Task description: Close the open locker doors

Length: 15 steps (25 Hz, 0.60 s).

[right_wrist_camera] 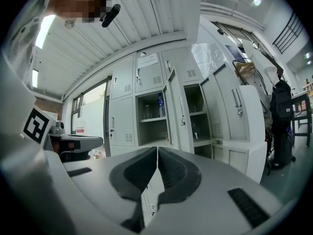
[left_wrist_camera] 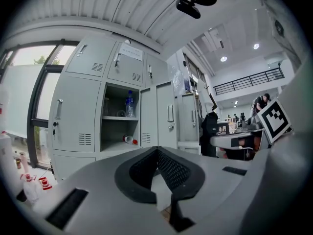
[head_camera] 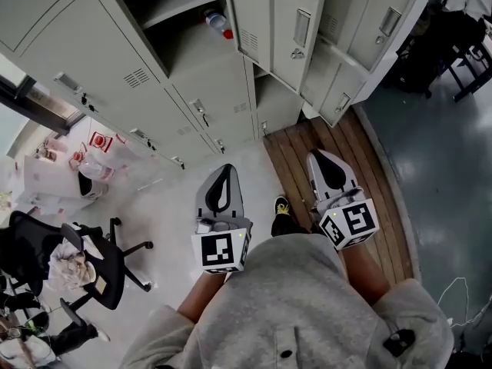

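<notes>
A bank of pale grey lockers (head_camera: 100, 60) stands ahead of me. One upper compartment (head_camera: 181, 21) is open, with a bottle (head_camera: 217, 21) lying on its shelf and its door (head_camera: 277, 21) swung out. Further right a second door (head_camera: 380, 41) also stands out. My left gripper (head_camera: 224, 174) and right gripper (head_camera: 327, 160) hang side by side well short of the lockers, both shut and empty. The left gripper view shows the open compartment (left_wrist_camera: 120, 126), an upright bottle (left_wrist_camera: 129, 104) and the door (left_wrist_camera: 164, 121). The right gripper view shows two open compartments (right_wrist_camera: 151, 116) and both doors (right_wrist_camera: 178, 111).
A black office chair (head_camera: 84, 260) stands at the lower left, with plastic bags and bottles (head_camera: 84, 167) by the window wall. A wooden floor strip (head_camera: 346, 144) runs under the right-hand lockers. Dark furniture (head_camera: 446, 44) stands at the upper right. My shoe (head_camera: 282, 204) shows between the grippers.
</notes>
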Each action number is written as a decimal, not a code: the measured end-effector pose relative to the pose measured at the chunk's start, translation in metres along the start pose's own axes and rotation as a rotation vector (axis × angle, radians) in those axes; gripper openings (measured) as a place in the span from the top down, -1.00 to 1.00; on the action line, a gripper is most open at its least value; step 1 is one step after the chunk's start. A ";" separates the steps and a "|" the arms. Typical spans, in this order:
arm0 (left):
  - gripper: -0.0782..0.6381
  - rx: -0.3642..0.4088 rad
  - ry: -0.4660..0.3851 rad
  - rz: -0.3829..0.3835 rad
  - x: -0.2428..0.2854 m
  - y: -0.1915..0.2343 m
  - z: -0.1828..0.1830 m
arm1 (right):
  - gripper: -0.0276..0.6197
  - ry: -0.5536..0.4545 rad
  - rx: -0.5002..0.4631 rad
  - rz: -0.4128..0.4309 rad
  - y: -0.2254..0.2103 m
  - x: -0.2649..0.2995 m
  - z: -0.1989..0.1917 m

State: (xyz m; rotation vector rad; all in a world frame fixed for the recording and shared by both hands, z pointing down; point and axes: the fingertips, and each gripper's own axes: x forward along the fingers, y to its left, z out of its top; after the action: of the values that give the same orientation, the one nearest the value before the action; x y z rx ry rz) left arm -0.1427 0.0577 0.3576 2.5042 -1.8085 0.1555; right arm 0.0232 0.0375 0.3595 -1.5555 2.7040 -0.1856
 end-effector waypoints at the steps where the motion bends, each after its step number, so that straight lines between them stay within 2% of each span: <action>1: 0.76 0.001 0.001 0.001 0.006 0.001 0.002 | 0.82 0.001 -0.002 -0.003 -0.005 0.005 0.001; 15: 0.76 0.004 0.032 -0.013 0.078 -0.006 0.010 | 0.82 0.006 -0.001 -0.040 -0.076 0.046 0.013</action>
State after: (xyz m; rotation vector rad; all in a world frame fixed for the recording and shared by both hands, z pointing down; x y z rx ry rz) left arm -0.1127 -0.0150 0.3560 2.5007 -1.7807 0.1980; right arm 0.0662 -0.0416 0.3567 -1.6130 2.6795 -0.1896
